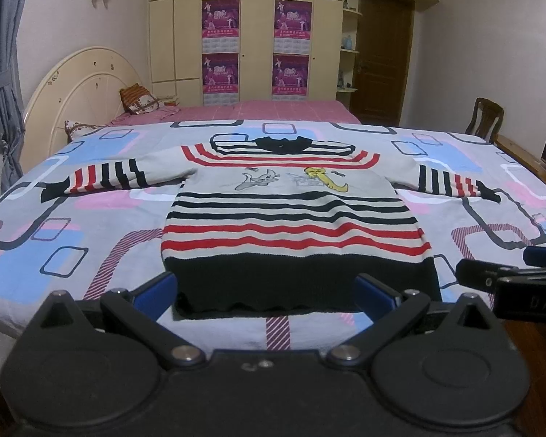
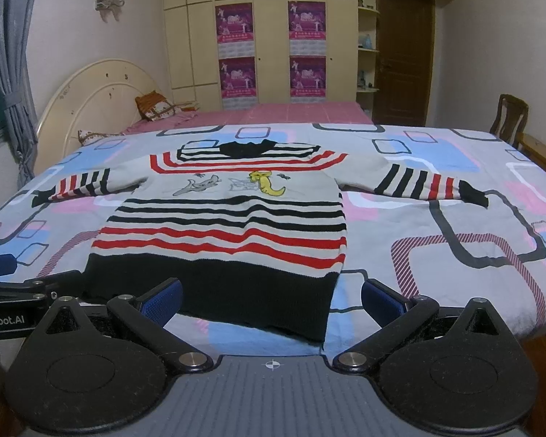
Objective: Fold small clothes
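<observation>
Striped sweater (image 1: 291,215) flat on bedspread (image 1: 91,225)

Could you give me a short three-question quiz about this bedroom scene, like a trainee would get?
1. True or false: the striped sweater lies spread flat on the bed cover, both sleeves stretched out.
2. Multiple choice: the left tool is A) open and empty, B) shut on a sleeve, C) out of view.
3. Fill in: the sweater edge nearest the right tool is its black ____.

Key: 1 true; 2 A; 3 hem.
</observation>
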Demonstrator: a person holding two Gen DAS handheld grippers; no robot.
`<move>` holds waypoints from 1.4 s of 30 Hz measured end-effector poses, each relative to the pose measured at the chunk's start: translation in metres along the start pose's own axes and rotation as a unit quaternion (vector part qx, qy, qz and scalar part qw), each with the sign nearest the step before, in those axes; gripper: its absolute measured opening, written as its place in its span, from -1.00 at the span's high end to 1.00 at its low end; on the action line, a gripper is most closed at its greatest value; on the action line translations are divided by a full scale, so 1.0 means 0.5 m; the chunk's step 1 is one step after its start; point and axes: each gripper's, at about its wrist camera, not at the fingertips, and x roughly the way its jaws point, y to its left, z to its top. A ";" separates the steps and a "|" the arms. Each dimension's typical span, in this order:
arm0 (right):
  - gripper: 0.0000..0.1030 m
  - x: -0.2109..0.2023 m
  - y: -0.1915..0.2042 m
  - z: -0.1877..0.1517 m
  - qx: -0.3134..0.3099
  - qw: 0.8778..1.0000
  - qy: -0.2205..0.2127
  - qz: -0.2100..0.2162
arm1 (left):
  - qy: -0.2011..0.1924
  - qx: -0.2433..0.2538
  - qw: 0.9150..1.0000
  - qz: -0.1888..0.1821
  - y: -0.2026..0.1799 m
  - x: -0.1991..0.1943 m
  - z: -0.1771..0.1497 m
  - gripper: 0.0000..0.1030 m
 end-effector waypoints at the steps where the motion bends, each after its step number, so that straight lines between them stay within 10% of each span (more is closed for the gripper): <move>1: -1.00 0.000 0.000 0.000 0.000 1.000 0.000 0.000 | 0.000 0.000 1.000 0.000 0.000 0.000 0.000 -1.00; 42: -1.00 0.015 -0.004 0.012 0.000 1.000 -0.001 -0.005 | 0.002 0.001 1.000 0.001 0.004 0.015 0.012 -1.00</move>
